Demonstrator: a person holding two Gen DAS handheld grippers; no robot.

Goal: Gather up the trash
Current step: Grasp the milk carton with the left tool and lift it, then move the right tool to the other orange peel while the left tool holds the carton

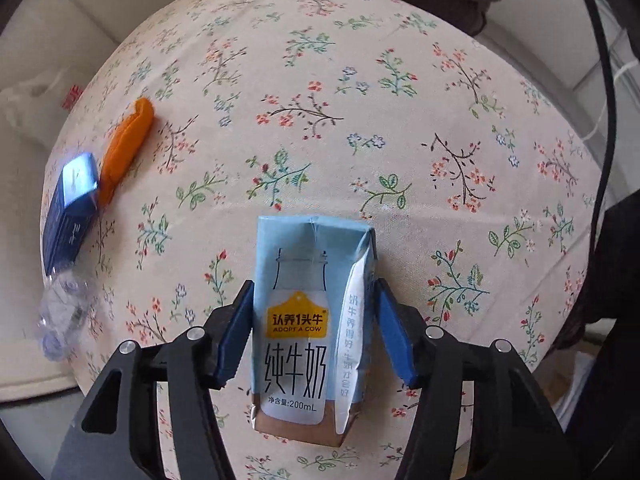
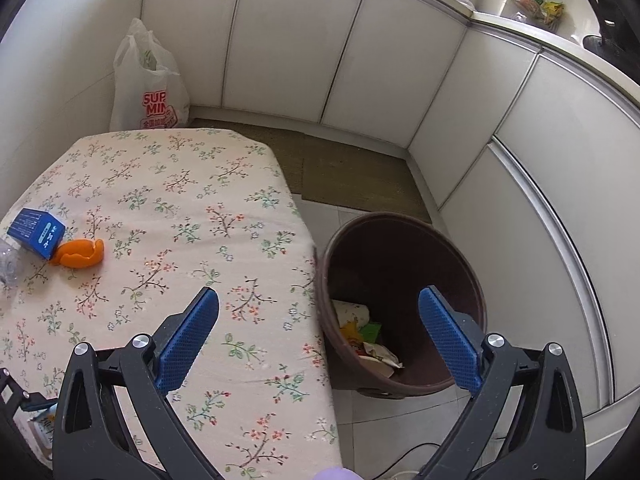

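The left tool point(image 1: 314, 332) straddled a light blue milk carton point(image 1: 310, 328) lying on the floral-clothed desk point(image 1: 360, 120). Its left blue pad pressed the carton's side; its right pad sat just beside the other side, and contact there could not be confirmed. At the desk's far left lay an orange peel point(image 1: 126, 148), touching a dark blue box point(image 1: 72, 208), with crumpled clear plastic point(image 1: 62, 316) just near of the box.

The right tool point(image 2: 320, 340) hung spread wide and empty over the desk's right edge. On the floor just right of the desk stood a brown trash bin point(image 2: 400, 248) holding wrappers. A white shopping bag point(image 2: 150, 84) stood beyond the desk's far edge.
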